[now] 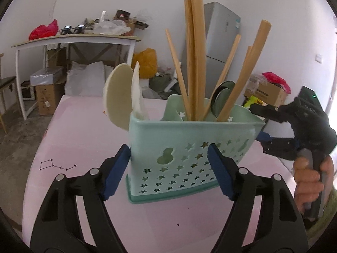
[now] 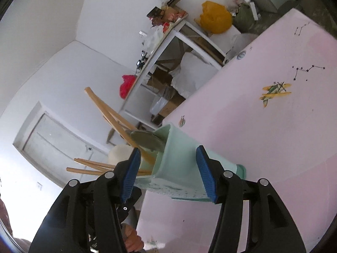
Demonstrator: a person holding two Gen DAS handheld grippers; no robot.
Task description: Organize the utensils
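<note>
I get bright, soft daylight in both views; glare whites out the door (image 2: 56,141) at lower left, fisheye bending warps the edges, shadows stay faint.

White table (image 1: 73,40) w/ clutter, red bag (image 1: 43,30), yellow bag (image 1: 147,63), fridge (image 1: 223,48), cardboard boxes (image 1: 45,97).

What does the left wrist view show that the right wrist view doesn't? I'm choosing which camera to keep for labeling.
Only the left wrist view shows the holder's star-punched front wall, the grey fridge behind it and the right gripper open at the holder's side.

Only the right wrist view shows the yellow airplane print on the tablecloth and the white door.

Both show the mint utensil holder with its wooden handles, the pink tablecloth and the cluttered white table. The left gripper is open in front of the holder.
</note>
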